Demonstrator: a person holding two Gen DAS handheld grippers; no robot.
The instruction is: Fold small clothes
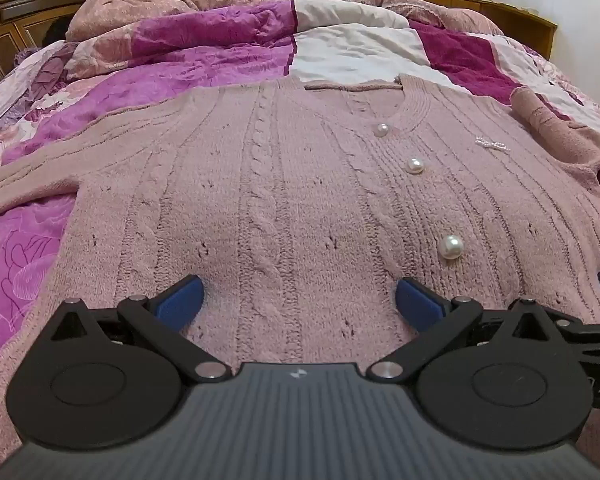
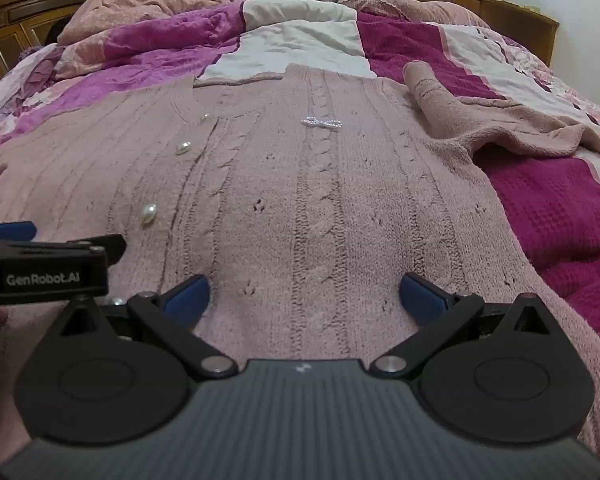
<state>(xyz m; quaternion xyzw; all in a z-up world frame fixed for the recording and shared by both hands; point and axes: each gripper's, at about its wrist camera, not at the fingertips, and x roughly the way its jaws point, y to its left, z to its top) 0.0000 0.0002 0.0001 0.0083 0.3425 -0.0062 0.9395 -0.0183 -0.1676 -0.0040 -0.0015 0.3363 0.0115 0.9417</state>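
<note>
A dusty-pink cable-knit cardigan (image 1: 284, 184) with round pearl buttons (image 1: 451, 246) lay spread flat, front side up, on a bed covered by a magenta, pink and white patchwork quilt (image 1: 204, 64). The left gripper (image 1: 299, 300) sat low over the cardigan's lower part, its blue-padded fingers (image 1: 182, 300) spread wide with knit fabric showing between them and nothing clasped. The right gripper (image 2: 305, 298) hovered just beside it over the same lower part, its blue fingers (image 2: 422, 298) likewise wide apart and holding nothing. The button line ran between the two grippers. One sleeve (image 2: 512, 128) lay bunched to the right on the quilt; the other (image 1: 24, 184) stretched out to the left. A small pearl bow (image 2: 321, 122) sat on the chest.
</note>
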